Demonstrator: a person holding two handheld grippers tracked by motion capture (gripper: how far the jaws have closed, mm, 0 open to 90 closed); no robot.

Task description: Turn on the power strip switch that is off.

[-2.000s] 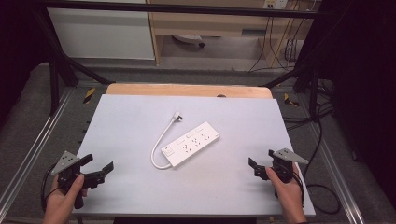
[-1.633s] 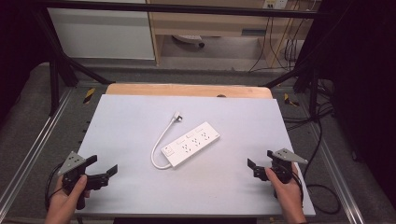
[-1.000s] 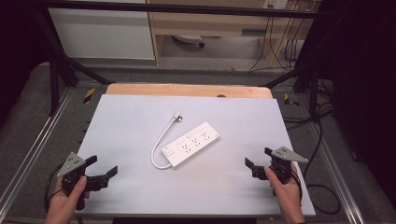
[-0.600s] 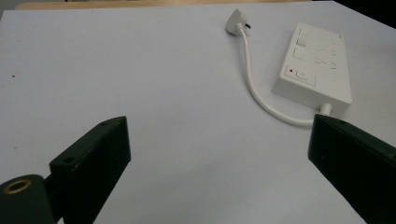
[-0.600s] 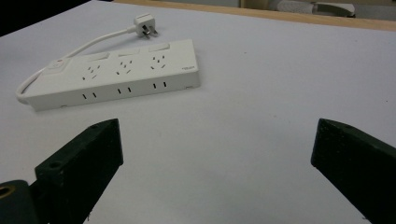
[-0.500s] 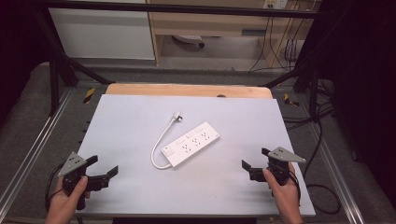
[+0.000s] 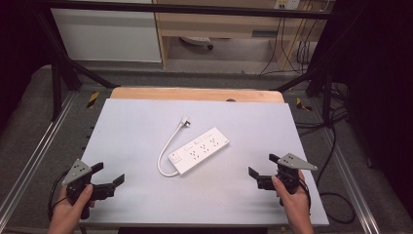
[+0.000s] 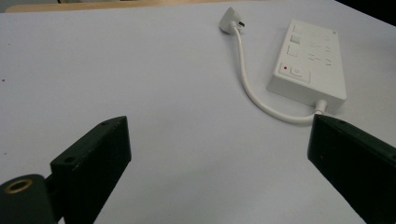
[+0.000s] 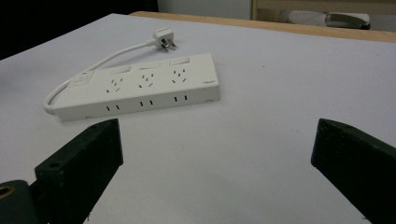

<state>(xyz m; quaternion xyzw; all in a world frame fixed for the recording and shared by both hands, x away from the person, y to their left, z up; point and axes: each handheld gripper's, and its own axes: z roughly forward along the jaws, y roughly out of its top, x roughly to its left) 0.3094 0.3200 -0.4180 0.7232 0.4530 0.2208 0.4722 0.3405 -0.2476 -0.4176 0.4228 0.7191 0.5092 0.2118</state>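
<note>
White power strip [image 7: 199, 151] flat mid-tabletop [image 7: 136, 126], cord looped to its plug [image 7: 184, 121].
Left tongs [image 7: 108, 175] and right tongs [image 7: 260, 166] both spread apart, empty, at near corners.

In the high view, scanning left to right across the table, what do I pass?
left gripper → cable → power strip → right gripper
</note>
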